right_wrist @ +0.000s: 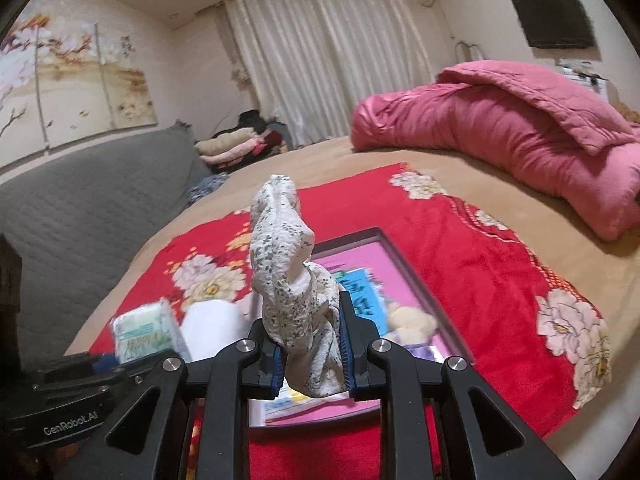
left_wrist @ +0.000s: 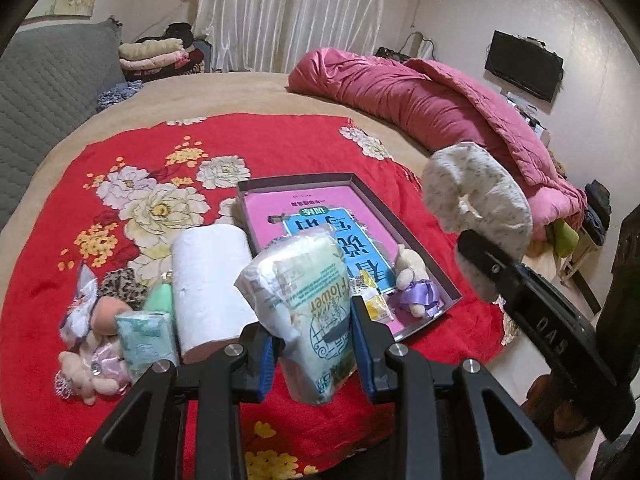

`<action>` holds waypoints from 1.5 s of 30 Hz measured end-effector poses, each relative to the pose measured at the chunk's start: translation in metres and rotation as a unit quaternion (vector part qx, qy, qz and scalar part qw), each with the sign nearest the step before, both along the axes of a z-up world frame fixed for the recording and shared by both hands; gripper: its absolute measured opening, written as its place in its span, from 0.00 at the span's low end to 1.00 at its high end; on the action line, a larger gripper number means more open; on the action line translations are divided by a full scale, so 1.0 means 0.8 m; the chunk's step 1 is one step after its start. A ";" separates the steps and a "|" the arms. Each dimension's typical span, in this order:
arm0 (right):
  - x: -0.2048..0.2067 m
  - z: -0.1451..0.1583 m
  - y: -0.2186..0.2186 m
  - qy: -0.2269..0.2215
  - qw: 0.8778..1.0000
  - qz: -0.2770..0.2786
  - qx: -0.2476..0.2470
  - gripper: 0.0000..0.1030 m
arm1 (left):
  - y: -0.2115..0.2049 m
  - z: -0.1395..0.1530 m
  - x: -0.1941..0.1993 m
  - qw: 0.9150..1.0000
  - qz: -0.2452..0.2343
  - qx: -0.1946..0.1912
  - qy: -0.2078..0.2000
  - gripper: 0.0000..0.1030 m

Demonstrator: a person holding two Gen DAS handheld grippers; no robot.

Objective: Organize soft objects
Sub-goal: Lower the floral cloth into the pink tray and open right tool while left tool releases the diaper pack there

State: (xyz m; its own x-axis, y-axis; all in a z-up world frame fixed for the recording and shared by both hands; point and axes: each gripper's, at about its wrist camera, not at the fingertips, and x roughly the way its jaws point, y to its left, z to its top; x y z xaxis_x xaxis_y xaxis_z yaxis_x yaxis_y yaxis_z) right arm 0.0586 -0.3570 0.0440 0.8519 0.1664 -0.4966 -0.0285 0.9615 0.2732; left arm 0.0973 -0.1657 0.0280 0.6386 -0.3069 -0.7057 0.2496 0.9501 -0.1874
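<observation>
Tissue pack (left_wrist: 316, 300), clamped in my left gripper (left_wrist: 318, 344), stands with its long axis toward twelve o'clock; at two o'clock the box (left_wrist: 448, 280) waits. My right gripper (right_wrist: 308, 354) pinches the floral scrunchie (right_wrist: 286, 264), upright. Both, I judge, are mid-carry; next comes lowering them into the box.

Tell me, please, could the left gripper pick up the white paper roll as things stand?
Probably not: the left gripper is already shut on a tissue pack, though the paper roll lies unobstructed beside it.
</observation>
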 end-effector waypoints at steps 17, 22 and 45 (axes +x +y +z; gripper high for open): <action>0.020 -0.045 -0.030 0.057 0.998 -0.017 0.010 0.23 | -0.066 -0.064 0.058 0.997 -0.039 0.007 0.069 0.32; 0.025 -0.050 -0.028 0.064 0.998 -0.015 0.009 0.23 | -0.071 -0.080 0.072 0.996 -0.038 0.009 0.085 0.32; 0.080 -0.100 -0.020 0.152 0.988 0.023 0.020 0.24 | -0.073 -0.118 0.085 0.991 -0.049 0.005 0.124 0.33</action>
State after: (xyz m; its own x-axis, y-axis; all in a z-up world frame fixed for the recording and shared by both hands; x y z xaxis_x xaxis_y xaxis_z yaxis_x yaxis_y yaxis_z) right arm 0.1227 -0.3726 -0.0360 0.6560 0.2259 -0.7202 0.0165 0.9497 0.3128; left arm 0.1652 -0.2243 -0.0668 0.4116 -0.3516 -0.8408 0.2887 0.9254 -0.2457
